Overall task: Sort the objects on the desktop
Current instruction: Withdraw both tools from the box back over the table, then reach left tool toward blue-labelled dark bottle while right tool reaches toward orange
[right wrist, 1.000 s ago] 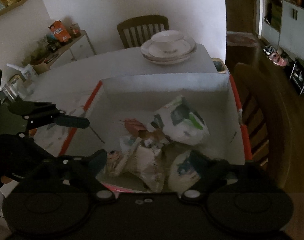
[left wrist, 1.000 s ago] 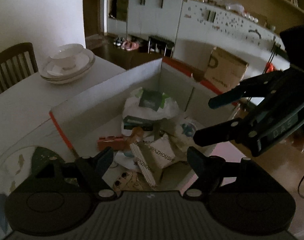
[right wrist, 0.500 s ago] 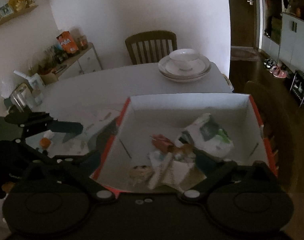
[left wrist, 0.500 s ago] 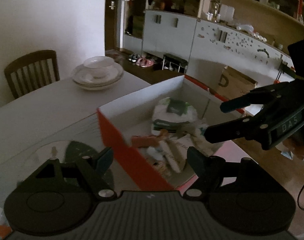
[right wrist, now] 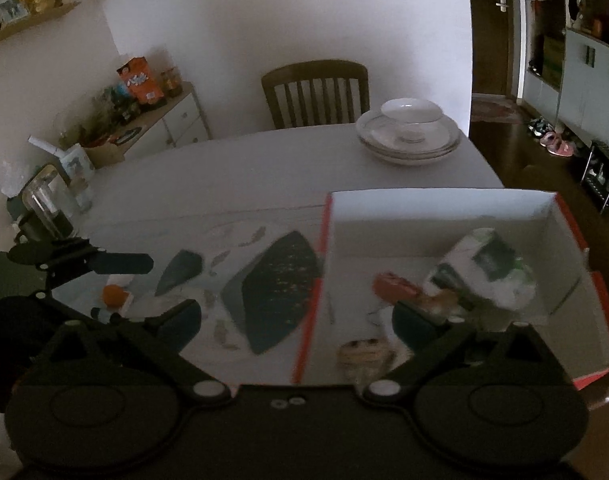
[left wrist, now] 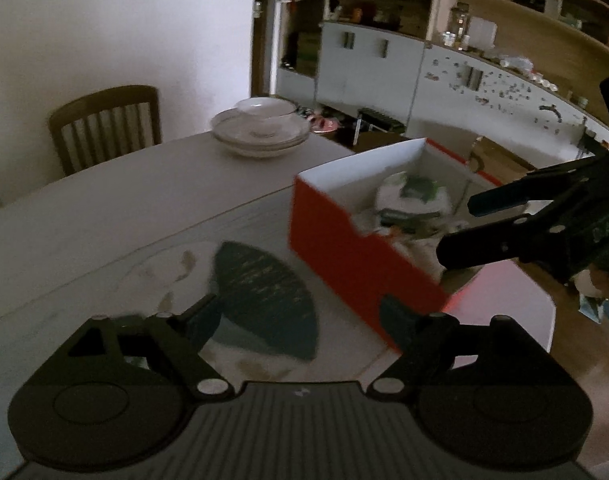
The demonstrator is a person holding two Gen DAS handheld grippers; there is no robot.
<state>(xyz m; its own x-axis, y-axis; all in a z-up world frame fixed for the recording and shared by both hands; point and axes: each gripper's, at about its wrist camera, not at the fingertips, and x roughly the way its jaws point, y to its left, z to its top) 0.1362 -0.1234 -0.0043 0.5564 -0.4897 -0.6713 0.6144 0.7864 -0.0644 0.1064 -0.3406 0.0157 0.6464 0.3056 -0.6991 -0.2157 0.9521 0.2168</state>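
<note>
A red cardboard box with a white inside stands on the table, right of centre in both views. In it lie a white-and-green packet, a red item and other small packets. My left gripper hangs over the patterned mat, left of the box; its jaws are opening and nothing is between them. My right gripper is wide open and empty above the box's left wall. Each gripper shows in the other's view: the right gripper over the box, the left gripper near a small orange object.
Stacked plates with a bowl sit at the table's far end, in front of a wooden chair. A glass jar and clutter stand at the table's left edge. Cabinets line the room beyond the box.
Both cameras have drawn back from over the box, so it now sits to the right and the patterned mat has come into view. Both grippers' jaws have spread wider.
</note>
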